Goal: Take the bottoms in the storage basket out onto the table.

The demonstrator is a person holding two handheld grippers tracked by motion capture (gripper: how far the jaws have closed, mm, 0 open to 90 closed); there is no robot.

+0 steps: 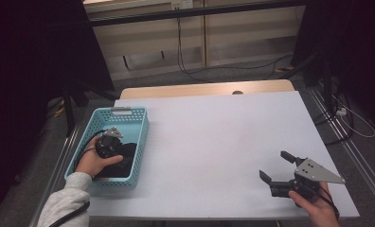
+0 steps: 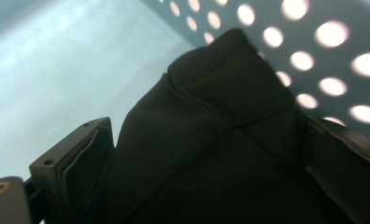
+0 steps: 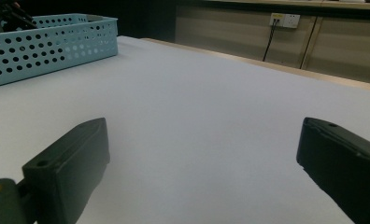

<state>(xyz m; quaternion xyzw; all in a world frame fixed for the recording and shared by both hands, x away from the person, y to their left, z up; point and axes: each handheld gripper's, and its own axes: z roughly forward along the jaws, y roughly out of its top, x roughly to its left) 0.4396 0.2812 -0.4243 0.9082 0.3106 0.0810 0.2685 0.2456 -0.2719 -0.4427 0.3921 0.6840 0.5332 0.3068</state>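
A black cloth [image 1: 125, 155] lies bunched in the near half of a light blue perforated basket [image 1: 143, 135] at the table's left edge. My left gripper [image 1: 115, 149] reaches down into the basket. In the left gripper view its jaws stand wide apart on either side of the black cloth [image 2: 211, 140], next to the basket's holed wall [image 2: 314, 28]; the left gripper [image 2: 206, 144] is open. My right gripper [image 1: 274, 165] rests low over the white tabletop at the near right, open, nothing between its jaws. The right gripper [image 3: 202, 140] faces the blue basket [image 3: 47, 42] far off.
The white tabletop [image 1: 214, 137] stretches between the basket and the right gripper. A wooden strip [image 1: 204, 88] runs along the far edge. Cables [image 1: 185, 66] trail on the floor beyond, and a wall socket [image 3: 284, 19] sits behind the table.
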